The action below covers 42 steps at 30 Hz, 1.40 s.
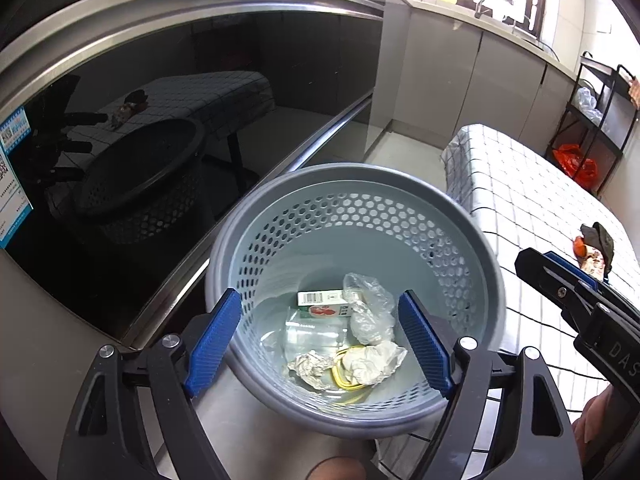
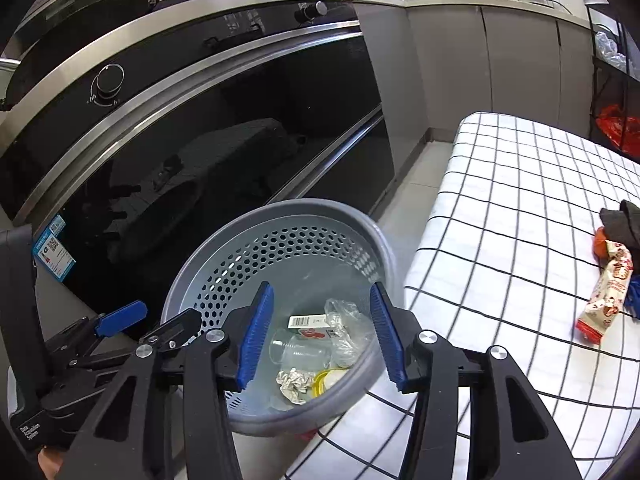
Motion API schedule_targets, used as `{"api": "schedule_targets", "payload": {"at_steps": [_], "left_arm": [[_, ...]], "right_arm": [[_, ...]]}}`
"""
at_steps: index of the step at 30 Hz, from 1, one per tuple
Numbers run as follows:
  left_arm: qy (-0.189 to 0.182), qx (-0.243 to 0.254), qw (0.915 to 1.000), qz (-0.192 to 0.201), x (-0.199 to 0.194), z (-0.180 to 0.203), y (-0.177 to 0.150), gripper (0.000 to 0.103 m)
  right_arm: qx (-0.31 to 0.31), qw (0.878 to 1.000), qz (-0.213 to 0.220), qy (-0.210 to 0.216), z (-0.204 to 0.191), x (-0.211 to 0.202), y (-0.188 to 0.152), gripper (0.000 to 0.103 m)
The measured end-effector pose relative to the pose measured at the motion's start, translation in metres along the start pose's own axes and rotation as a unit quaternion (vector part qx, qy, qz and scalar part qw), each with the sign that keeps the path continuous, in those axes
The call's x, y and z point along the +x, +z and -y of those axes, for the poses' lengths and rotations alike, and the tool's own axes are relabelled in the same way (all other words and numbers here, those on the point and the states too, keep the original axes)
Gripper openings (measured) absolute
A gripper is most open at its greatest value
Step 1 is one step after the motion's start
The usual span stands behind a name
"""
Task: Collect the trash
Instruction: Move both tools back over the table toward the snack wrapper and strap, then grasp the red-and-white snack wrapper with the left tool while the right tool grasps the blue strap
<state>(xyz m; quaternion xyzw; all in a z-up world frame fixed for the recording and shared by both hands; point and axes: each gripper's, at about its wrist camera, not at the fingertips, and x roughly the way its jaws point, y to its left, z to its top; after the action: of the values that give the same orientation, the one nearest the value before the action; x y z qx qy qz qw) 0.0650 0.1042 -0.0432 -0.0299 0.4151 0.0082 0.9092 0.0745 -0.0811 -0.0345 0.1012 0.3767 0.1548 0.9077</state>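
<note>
A grey perforated basket [image 1: 344, 172] stands on the floor beside the table. In it lie crumpled paper [image 1: 312, 364], a clear plastic bag [image 1: 368, 308], a small carton [image 1: 320, 304] and a clear cup [image 1: 312, 332]. My left gripper [image 1: 320, 336] hovers open over the basket, nothing between its blue pads. My right gripper [image 2: 323, 336] is also open above the basket [image 2: 280, 208], empty. On the checked table [image 2: 520, 200] lie a snack wrapper [image 2: 608, 292] and a dark and orange scrap [image 2: 620, 220].
An oven with a black glass door [image 2: 240, 140] stands close behind the basket. Grey cabinets [image 2: 480, 60] run along the back wall. A black rack [image 1: 592, 120] with an orange bag stands at the far right. A strip of pale floor [image 1: 400, 148] lies between oven and table.
</note>
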Motion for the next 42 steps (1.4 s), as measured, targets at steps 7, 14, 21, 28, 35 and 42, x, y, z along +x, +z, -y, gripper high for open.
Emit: {"api": "schedule_targets", "payload": {"at_steps": [7, 14, 21, 28, 35, 42], "left_arm": [[-0.023, 0.024, 0.9994, 0.011, -0.015, 0.038, 0.001, 0.082], [-0.065, 0.064, 0.9957, 0.018, -0.021, 0.101, 0.002, 0.085], [-0.109, 0.113, 0.9875, 0.017, -0.011, 0.18, 0.001, 0.089], [-0.138, 0.172, 0.9754, -0.001, 0.015, 0.26, -0.007, 0.089], [-0.139, 0.2, 0.9695, -0.024, 0.049, 0.308, -0.011, 0.089], [-0.144, 0.211, 0.966, -0.04, 0.07, 0.335, -0.015, 0.089]], "right_arm": [[0.022, 0.999, 0.038, -0.031, 0.037, -0.037, -0.005, 0.057], [0.045, 0.989, 0.075, -0.122, 0.101, -0.081, -0.008, 0.06], [0.096, 0.97, 0.087, -0.205, 0.179, -0.111, -0.013, 0.061], [0.152, 0.955, 0.079, -0.24, 0.244, -0.139, -0.02, 0.061], [0.219, 0.949, 0.08, -0.211, 0.282, -0.155, -0.028, 0.061], [0.222, 0.95, 0.068, -0.211, 0.286, -0.15, -0.029, 0.061]]}}
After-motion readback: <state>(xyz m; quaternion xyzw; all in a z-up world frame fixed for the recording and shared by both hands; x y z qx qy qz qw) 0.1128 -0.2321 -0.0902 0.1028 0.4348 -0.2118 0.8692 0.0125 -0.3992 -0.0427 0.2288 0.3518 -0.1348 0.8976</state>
